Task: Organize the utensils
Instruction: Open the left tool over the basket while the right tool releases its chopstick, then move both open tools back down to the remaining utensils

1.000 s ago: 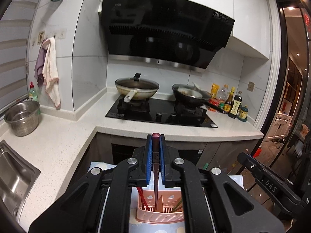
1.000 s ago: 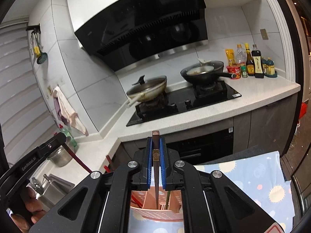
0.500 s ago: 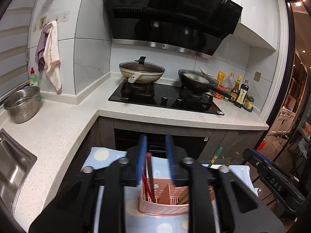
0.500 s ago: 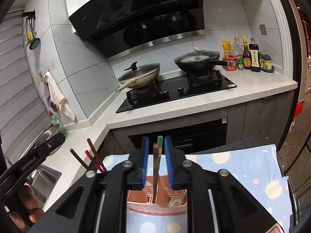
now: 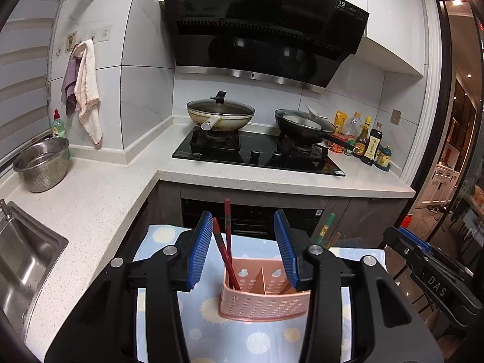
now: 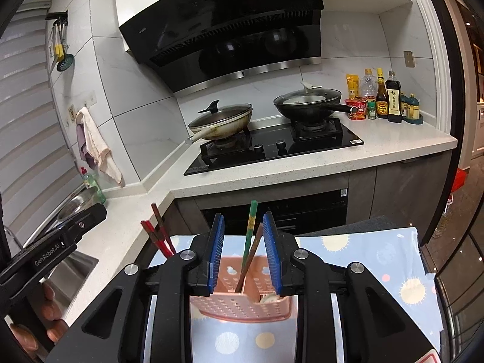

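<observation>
I see left tongs (image 5: 243,249) released, blue pads spread, nothing gripped. Right tongs (image 6: 243,251) likewise released. Pink caddy (image 5: 263,298) sits on sun-print cloth (image 5: 169,317) over table. Red chopsticks (image 5: 225,242) lean in its left compartment (green chopstick (image 6: 250,227) and brown one in right).

dim, bluish indoor light; sharp centre, heavy fisheye edges.
</observation>
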